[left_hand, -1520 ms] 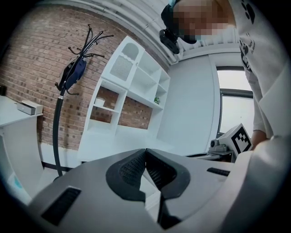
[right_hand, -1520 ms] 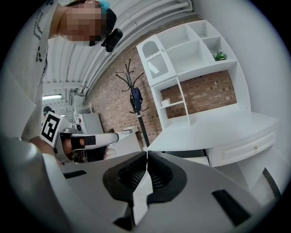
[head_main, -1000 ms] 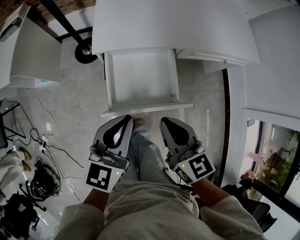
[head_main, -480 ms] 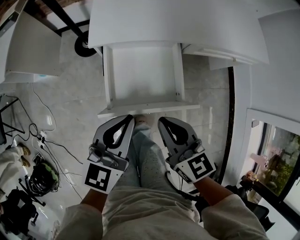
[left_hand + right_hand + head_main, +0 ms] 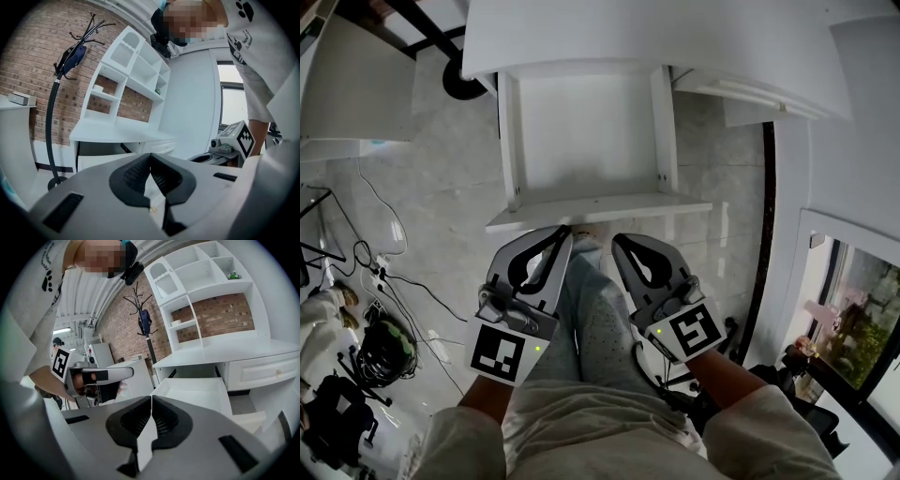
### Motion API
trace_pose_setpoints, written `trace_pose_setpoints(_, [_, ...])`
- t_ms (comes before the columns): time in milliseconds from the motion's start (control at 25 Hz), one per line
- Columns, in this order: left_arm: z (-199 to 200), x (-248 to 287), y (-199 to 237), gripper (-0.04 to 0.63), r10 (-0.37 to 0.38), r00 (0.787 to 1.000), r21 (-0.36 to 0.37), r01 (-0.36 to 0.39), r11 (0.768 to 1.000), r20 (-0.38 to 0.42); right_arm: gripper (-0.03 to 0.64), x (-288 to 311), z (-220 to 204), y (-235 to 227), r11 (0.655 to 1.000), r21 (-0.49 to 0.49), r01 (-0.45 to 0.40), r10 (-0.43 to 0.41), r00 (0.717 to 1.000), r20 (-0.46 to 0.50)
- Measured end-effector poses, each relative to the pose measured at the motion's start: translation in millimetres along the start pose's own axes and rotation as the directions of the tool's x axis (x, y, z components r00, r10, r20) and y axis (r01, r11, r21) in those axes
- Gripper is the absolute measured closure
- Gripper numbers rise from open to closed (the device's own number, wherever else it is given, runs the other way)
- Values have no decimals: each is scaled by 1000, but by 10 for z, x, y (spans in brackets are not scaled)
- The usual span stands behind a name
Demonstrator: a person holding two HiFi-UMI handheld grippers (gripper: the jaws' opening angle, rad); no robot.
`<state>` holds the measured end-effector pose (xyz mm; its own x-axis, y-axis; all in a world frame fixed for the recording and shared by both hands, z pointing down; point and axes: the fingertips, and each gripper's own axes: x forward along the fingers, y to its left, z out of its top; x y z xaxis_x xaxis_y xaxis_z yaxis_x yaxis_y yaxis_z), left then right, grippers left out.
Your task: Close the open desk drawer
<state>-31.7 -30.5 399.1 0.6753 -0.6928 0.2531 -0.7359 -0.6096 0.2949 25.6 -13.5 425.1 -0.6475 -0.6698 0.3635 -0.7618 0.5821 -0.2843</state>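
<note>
The white desk runs along the top of the head view. Its open drawer is pulled out toward me and looks empty inside. The drawer's front panel is its nearest edge. My left gripper is shut on nothing, tips just short of that panel's left half. My right gripper is also shut and empty, a little below the panel's middle. In the left gripper view the pads meet, with the desk ahead. The right gripper view shows shut jaws and the open drawer beyond.
My legs are between the grippers, feet under the drawer front. A coat rack base stands left of the desk and cables lie on the floor. A closed drawer sits right of the open one. A window is at right.
The head view has drifted, so the desk and drawer sit slightly higher and larger. Both grippers stay shut just short of the drawer front. The drawer is still open.
</note>
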Motion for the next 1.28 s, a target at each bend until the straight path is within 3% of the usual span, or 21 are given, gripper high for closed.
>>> trace_pose_setpoints(680, [-524, -14, 35, 578, -29, 998, 8, 30, 1000, -63, 584, 310, -799, -83, 993, -118, 6, -20, 993, -116])
trace_pose_setpoints(1000, [-729, 21, -42, 578, -60, 994, 23, 62, 998, -93, 584, 342, -1174, -192, 995, -97, 24, -46, 971, -234])
trace_pose_setpoints(1280, [-921, 51, -83, 578, -103, 983, 107, 120, 987, -150, 583, 378, -1405, -295, 996, -52, 73, -86, 953, -291])
